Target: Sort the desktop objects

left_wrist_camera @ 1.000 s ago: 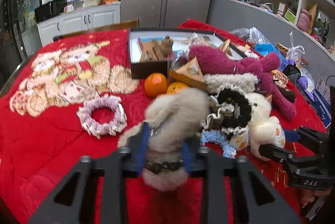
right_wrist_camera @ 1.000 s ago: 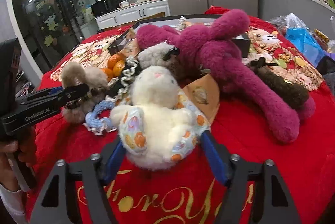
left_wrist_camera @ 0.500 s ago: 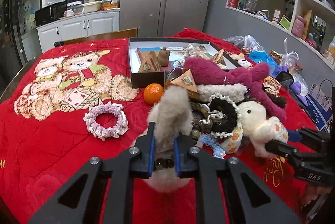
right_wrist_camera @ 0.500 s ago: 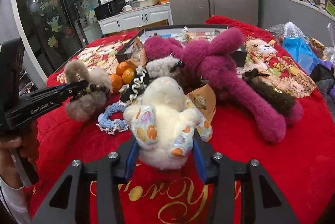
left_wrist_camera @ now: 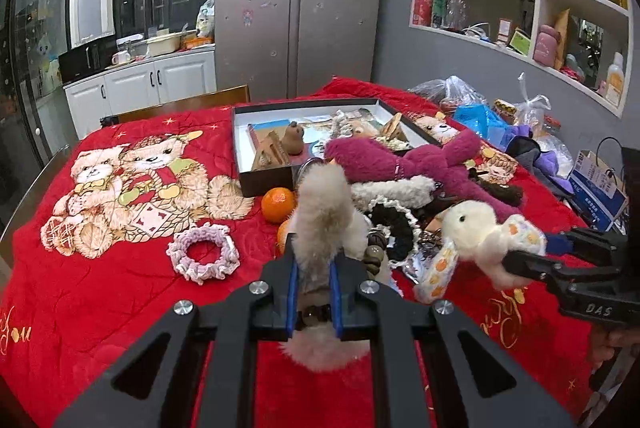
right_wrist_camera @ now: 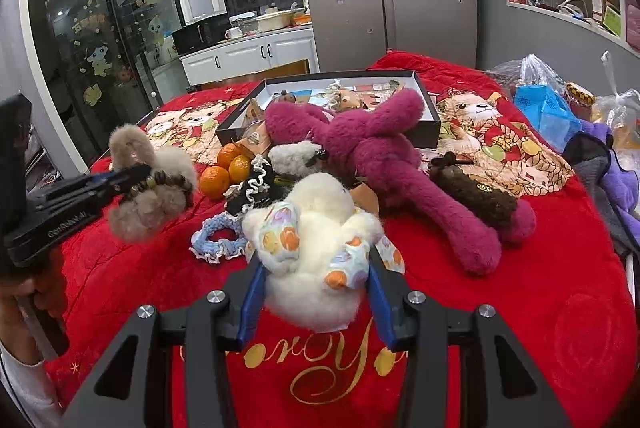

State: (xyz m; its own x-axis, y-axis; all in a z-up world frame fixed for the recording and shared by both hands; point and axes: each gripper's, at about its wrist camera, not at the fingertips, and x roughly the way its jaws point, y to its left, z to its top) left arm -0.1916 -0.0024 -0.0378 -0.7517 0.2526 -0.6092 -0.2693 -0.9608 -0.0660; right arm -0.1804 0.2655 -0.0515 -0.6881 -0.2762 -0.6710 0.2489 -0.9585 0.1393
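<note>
My left gripper [left_wrist_camera: 314,284] is shut on a beige fluffy toy [left_wrist_camera: 320,211] with a string of brown beads around it, held clear of the red cloth. In the right wrist view that toy [right_wrist_camera: 152,203] hangs at the left in the left gripper [right_wrist_camera: 136,175]. My right gripper [right_wrist_camera: 316,292] is shut on a white plush rabbit [right_wrist_camera: 316,228] with flower-print ears, pads pressing its sides. From the left wrist view the rabbit [left_wrist_camera: 472,228] sits in the right gripper [left_wrist_camera: 516,260] at the right.
A magenta plush [right_wrist_camera: 380,147] lies across the table's middle, before an open black box [left_wrist_camera: 264,183] of small items. Oranges [right_wrist_camera: 216,181], a blue scrunchie [right_wrist_camera: 216,240], a pink scrunchie [left_wrist_camera: 204,256] and a brown plush [right_wrist_camera: 472,191] lie around. Bags crowd the right edge.
Both grippers have closed tighter on their toys and risen, lifting the beige toy and the white rabbit off the cloth.
</note>
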